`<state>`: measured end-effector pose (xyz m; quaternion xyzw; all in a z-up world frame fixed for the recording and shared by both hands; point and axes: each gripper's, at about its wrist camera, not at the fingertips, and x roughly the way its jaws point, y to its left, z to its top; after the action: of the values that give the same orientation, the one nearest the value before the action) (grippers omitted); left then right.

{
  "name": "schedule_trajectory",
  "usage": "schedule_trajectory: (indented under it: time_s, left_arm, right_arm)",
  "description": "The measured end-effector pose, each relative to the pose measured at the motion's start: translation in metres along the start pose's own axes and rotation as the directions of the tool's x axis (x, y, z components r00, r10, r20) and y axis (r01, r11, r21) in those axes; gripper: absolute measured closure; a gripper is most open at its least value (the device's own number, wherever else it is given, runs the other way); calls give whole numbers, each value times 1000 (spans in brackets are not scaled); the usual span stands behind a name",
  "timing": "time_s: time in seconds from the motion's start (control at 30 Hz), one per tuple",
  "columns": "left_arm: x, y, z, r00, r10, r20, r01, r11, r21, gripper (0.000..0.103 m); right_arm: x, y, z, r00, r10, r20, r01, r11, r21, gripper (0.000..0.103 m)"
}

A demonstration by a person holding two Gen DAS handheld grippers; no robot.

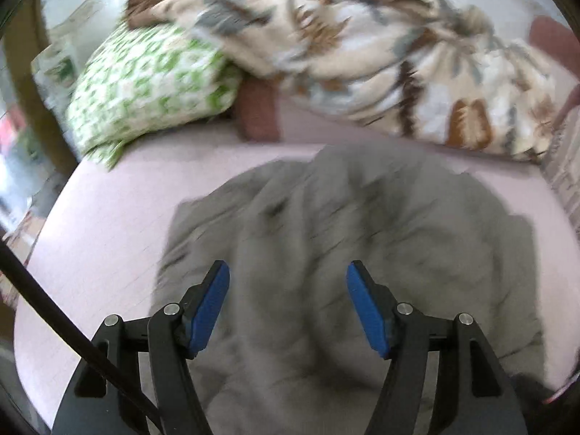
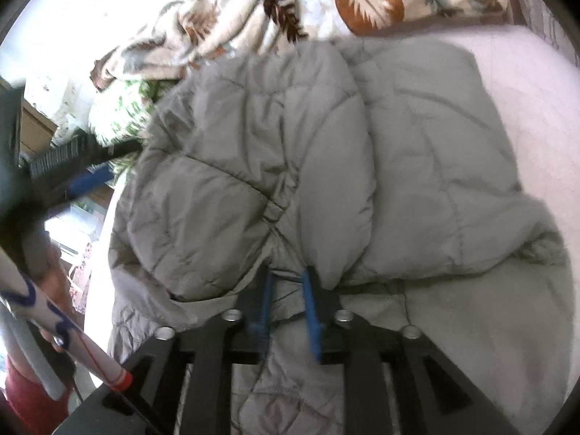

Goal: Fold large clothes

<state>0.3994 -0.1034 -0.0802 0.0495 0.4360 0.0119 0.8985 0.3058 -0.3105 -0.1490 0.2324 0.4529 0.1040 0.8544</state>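
A grey quilted puffer jacket (image 1: 344, 239) lies crumpled on a pink bed sheet (image 1: 101, 224). My left gripper (image 1: 288, 282) is open and empty, hovering over the jacket's near part; this view is blurred. In the right wrist view the jacket (image 2: 417, 152) fills the middle. My right gripper (image 2: 288, 286) is shut on a fold of the jacket's fabric near its front edge, the blue pads (image 2: 312, 311) pinching the cloth. The left gripper (image 2: 72, 166) shows at the left edge of that view, beside the jacket.
A floral cream and brown blanket (image 1: 380, 50) is piled across the back of the bed. A green and white pillow (image 1: 145, 87) lies at the back left. The person's hand and sleeve (image 2: 47, 311) are at the lower left. The bed edge runs along the left.
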Motion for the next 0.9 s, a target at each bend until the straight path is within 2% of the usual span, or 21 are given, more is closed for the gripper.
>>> schedule_trajectory:
  time_s: [0.1,0.13,0.23,0.33,0.43,0.53,0.7,0.8,0.9]
  left_arm:
    - [29,16,-22,993,41,-112,-46,998,-36,36]
    - [35,22,-27,990,18,-138,-28,997,-70,36]
    - [24,31,-32,992,-12,-127,-4,993,-119,36]
    - [-1,39,-41,995,-36,-95,21,988,-152,36]
    - [-30,53,-67,995,-79,-66,63,975,-214,37]
    - [-52,64,-98,994,-90,-56,74,968,-238,37]
    - [-77,80,-150,996,-29,-79,11,974,-227,37]
    - [-95,85,-171,998,5,-56,-17,974,-228,37]
    - [-112,87,-190,999,28,-41,-36,977,-212,37]
  right_arm:
    - [-1,6,-4,1000,-8,15,8,1000,-21,66]
    - [-1,8,-4,1000,-10,21,11,1000,-30,64]
    - [-5,15,-4,999,-16,34,18,998,-56,57]
    - [-14,25,-4,997,-28,74,34,996,-83,56]
    - [-27,30,-8,989,-61,138,77,990,-116,56]
    - [-36,35,-15,975,-119,190,147,979,-143,53]
    - [-37,35,-31,971,-164,173,190,971,-148,53]
    - [-42,37,-48,969,-185,165,212,963,-166,53]
    - [-45,37,-65,969,-197,148,221,960,-171,48]
